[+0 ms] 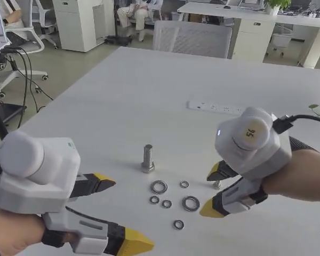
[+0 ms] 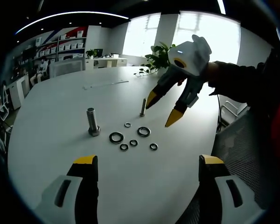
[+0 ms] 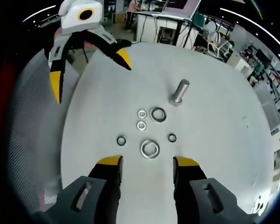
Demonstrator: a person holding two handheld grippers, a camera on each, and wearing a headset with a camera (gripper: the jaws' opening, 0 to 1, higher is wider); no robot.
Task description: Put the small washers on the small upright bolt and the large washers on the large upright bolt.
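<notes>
Steel washers (image 1: 166,204) lying unsorted on the white counter (image 1: 122,96).
Left claw (image 1: 130,213) gapes wide and empty; large bolt (image 1: 148,159) stands head-down, long axis vertical, shank up; six washers lie flat and thin, liable to slip from a pinch; small bolt (image 1: 217,184), likewise upright, stands just beside the wide, empty right claw (image 1: 206,194), which could topple it.

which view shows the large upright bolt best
The head view: the large bolt stands sharp and unblocked, head down on the table, just beyond the washers. The left gripper view shows it whole too, side-on but darker. The right gripper view shows it from above, foreshortened.
</notes>
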